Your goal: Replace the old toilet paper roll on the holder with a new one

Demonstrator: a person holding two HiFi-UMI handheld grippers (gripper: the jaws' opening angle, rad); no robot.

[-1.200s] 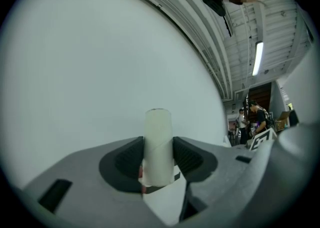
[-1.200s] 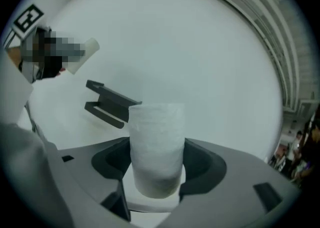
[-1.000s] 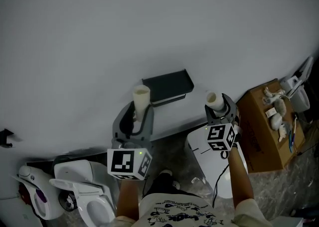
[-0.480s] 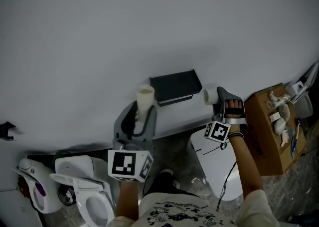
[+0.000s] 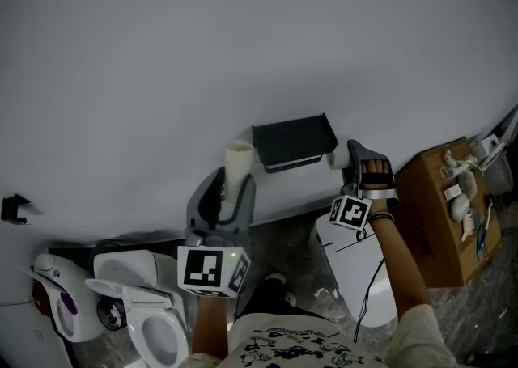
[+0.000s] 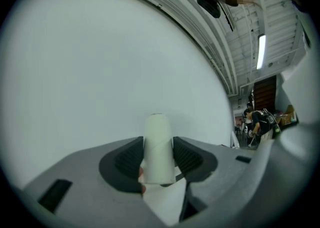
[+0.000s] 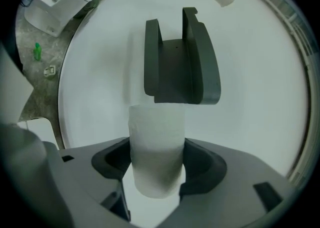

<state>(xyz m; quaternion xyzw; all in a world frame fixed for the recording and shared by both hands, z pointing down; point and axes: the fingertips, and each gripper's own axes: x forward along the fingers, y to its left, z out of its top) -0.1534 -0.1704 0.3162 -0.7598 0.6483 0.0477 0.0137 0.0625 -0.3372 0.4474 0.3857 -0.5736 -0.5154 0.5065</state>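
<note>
Risk: new roll (image 7: 157, 157) clips the edge of the holder (image 7: 180, 66) if it goes in skewed, then twists out of the grip. Right tongs (image 7: 159, 164) are part-spread and pinch that roll, just beside the holder. Left tongs (image 6: 158, 159) are narrower and clamp the thin old roll (image 6: 158, 144) upright, off to the holder's left.

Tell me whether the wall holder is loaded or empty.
Empty: the holder shows nothing mounted in it; the right gripper holds the roll outside it.
</note>
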